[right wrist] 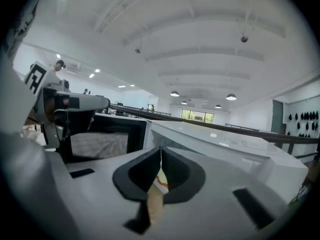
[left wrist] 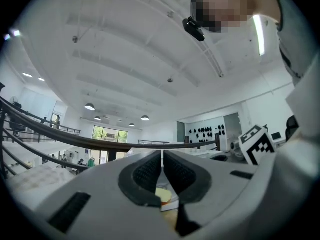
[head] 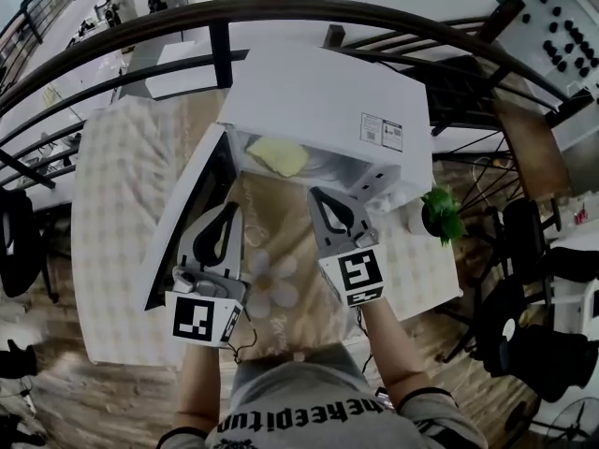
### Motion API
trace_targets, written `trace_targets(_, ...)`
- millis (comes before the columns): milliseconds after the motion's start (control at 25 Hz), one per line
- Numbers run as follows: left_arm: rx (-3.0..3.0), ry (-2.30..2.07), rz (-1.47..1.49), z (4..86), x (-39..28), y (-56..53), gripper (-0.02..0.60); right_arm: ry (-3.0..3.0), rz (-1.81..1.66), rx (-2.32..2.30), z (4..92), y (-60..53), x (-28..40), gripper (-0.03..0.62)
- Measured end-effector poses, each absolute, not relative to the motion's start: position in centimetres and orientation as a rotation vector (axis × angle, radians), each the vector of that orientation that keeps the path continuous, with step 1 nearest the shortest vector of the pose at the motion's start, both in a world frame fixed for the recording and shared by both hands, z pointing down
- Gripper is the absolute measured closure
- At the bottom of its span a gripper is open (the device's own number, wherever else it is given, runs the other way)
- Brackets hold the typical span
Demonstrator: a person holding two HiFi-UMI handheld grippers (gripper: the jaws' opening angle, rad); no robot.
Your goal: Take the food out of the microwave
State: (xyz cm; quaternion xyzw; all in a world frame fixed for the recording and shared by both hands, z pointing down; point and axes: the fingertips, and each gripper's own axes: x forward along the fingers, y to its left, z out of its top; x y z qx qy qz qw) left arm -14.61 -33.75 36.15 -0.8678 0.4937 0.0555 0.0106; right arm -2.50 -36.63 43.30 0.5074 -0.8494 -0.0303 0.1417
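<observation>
Left tongs [head: 230, 210] and right tongs [head: 318, 195] are closed, empty. Food [head: 278, 154] ahead looks soft, light: pinch its near edge gently.

A white microwave [head: 328, 101] holds pale yellow food [head: 278, 154], above a tan cloth [head: 281, 227] printed with a white daisy [head: 271, 283]; the tablecloth [head: 117, 195] beside it is cream-and-white checked, the potted plant [head: 442, 215] bright green.

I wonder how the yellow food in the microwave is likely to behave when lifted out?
The food looks flat and thin, so probably light and unlikely to roll. Its rounded edges suggest it may flex when gripped. It seems to lie on a smooth plate, so a push might slide it.
</observation>
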Motion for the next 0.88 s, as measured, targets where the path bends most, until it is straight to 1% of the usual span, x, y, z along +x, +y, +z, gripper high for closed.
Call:
trace_targets(120, -2.728, 1.528, 0.171, 37.3, -14.6, -34.2, 0.566, -2.394, -0.112, 1.419, 45.2, -37.5, -2.8, 0.572)
trace_targets(600, -2.824, 1.490, 0.075, 40.9, -14.4, -34.4, 0.566, -2.083, -0.369, 1.140, 53.9, -41.7, -5.0, 0.470)
trace_targets(880, -2.850, 1.487, 0.048, 41.9, -14.6, -34.7, 0.566, -1.894, -0.548, 1.040, 57.4, -43.9, -5.2, 0.453)
